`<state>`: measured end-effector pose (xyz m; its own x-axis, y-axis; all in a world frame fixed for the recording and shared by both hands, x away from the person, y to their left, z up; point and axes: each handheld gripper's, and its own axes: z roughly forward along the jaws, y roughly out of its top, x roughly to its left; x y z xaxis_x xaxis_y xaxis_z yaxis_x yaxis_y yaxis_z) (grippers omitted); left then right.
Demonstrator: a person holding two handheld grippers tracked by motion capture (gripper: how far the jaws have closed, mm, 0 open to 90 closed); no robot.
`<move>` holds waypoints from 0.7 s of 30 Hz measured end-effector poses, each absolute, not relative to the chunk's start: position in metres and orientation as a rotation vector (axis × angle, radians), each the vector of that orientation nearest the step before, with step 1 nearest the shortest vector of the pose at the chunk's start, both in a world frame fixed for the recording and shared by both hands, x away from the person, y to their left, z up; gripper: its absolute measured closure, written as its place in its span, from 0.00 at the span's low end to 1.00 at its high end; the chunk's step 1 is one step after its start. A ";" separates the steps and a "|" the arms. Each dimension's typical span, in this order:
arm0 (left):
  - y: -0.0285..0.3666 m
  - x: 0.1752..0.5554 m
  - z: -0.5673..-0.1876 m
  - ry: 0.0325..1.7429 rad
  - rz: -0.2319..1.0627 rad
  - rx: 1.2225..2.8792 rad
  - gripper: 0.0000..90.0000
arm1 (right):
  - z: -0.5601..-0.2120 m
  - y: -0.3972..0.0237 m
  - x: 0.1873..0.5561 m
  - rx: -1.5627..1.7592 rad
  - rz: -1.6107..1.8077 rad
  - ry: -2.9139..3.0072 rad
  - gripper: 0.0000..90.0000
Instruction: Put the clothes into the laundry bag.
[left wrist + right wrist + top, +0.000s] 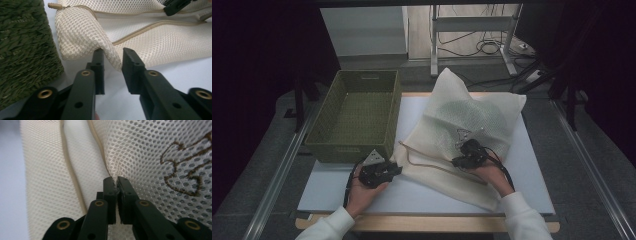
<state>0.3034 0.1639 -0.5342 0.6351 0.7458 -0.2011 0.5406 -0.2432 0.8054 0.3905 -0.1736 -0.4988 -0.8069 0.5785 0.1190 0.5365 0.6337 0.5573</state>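
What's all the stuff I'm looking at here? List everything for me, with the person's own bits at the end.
mesh bag: one, cream with tan piping and a brown embroidered mark, lying across the middle of the table.
basket: one, olive green woven, on the table's left side, nothing seen inside.
table: one, white top with a wooden edge.
cables: several, dark, on the floor beyond the table.
left gripper: one, black, jaws open around the bag's near corner, beside the basket.
right gripper: one, black, jaws pinched on a fold of the mesh.
hands: two, in white sleeves, each holding a gripper.
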 end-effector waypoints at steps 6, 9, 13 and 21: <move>0.165 0.303 -0.535 1.021 0.272 1.924 0.66 | -0.507 -0.173 0.388 0.891 0.890 2.770 0.71; 0.164 0.303 -0.535 1.017 0.275 1.929 0.63 | -0.503 -0.173 0.385 0.873 0.925 2.731 0.68; 0.163 0.303 -0.535 1.006 0.279 1.938 0.61 | -0.495 -0.176 0.382 0.857 1.018 2.688 0.60; 0.166 0.300 -0.532 1.011 0.265 1.934 0.55 | -0.480 -0.182 0.372 0.794 1.170 2.600 0.51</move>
